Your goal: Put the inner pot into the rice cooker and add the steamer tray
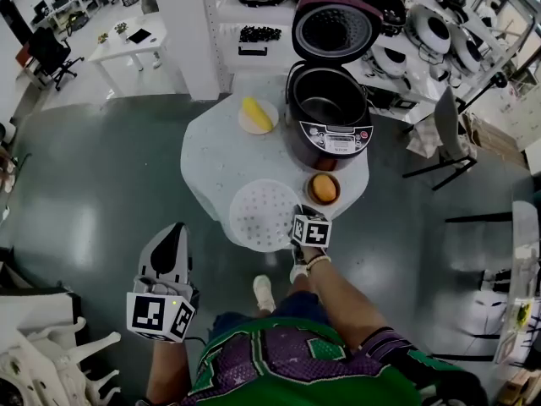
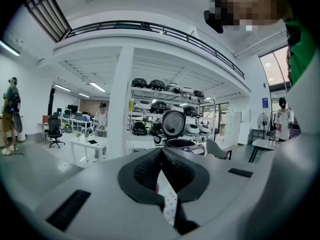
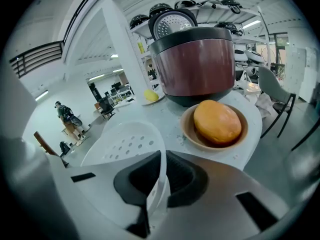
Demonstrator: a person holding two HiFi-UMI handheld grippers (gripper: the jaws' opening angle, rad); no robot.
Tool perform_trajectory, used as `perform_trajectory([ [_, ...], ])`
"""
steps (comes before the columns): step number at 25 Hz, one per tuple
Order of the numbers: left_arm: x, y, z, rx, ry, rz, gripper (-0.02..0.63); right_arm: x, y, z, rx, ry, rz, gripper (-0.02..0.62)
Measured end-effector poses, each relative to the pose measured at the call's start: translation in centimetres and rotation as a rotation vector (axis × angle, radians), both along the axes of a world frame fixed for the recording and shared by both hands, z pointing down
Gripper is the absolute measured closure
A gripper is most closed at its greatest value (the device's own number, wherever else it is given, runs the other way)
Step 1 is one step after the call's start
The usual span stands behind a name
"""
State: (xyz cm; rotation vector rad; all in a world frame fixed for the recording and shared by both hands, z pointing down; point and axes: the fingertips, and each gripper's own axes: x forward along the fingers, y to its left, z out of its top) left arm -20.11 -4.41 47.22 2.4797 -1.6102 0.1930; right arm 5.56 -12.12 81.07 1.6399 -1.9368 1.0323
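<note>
Now fingers of R gripper [image 3: 161, 159] pinch near rim of tray [image 3: 122, 144]; tray sits on table [image 1: 211, 155], just beside bowl [image 1: 324, 189], in front of open cooker [image 1: 328, 129] w/ pot [image 1: 323, 101] inside. L gripper [image 2: 161, 153] fingers pressed together, empty, off table

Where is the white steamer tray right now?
In the head view, the white perforated steamer tray lies at the round white table's near edge, left of the tan bowl of orange food, its rim clamped in the right gripper.
</note>
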Motion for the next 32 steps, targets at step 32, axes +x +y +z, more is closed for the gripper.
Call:
perform_trajectory([
  [32,-0.7,-0.1,-7.9,0.165,0.089,0.007,0.584,-1.2,-2.4,-19.4,0.212,-0.107,-0.098,0.574],
])
